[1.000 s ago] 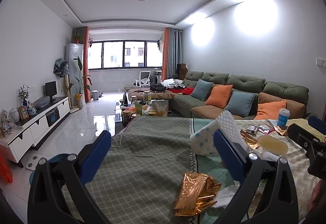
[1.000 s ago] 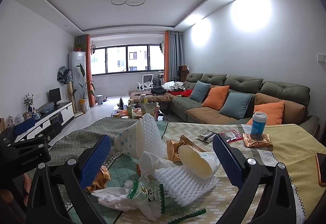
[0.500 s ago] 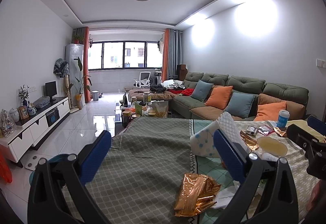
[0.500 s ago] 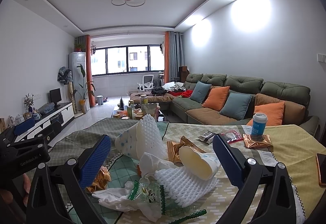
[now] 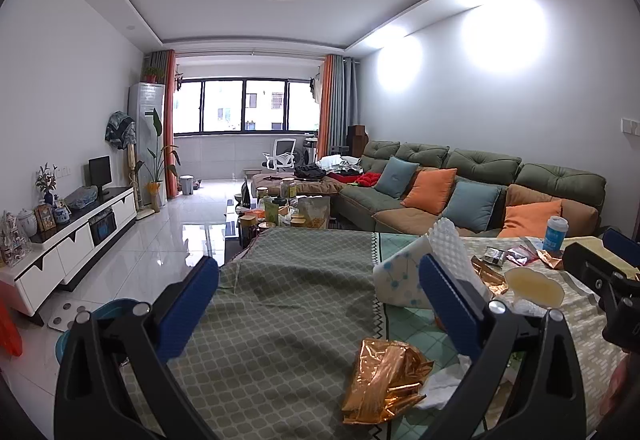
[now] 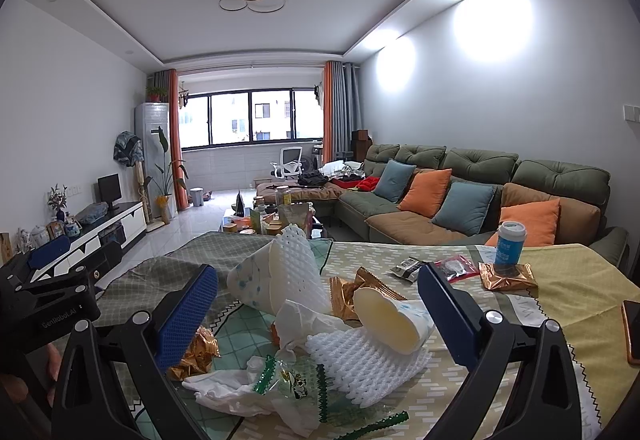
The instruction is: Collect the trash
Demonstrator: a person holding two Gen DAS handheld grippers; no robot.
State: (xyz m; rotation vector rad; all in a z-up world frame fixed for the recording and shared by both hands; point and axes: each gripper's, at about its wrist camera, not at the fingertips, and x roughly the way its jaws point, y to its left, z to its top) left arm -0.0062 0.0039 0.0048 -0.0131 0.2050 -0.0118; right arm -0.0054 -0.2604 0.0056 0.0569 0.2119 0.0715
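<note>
Hovering over table (image 6: 568, 280) trash, left gripper (image 5: 320, 292) and right gripper (image 6: 318, 298) both released, empty

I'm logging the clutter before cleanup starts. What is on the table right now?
Crumpled gold foil wrapper: one, gold, near left table area.
White foam fruit netting: two, white, one flat in the pile, one upright behind.
Tipped paper cup: one, white, on its side mid-pile.
Clear plastic bag with green print: one, front of pile.
Blue lidded cup: one, blue, upright on a gold packet, far right.
Small sachets: two, black and red, beside it.
Patterned tablecloth: one, green.
Left gripper: open, empty.
Right gripper: open, empty.
</note>
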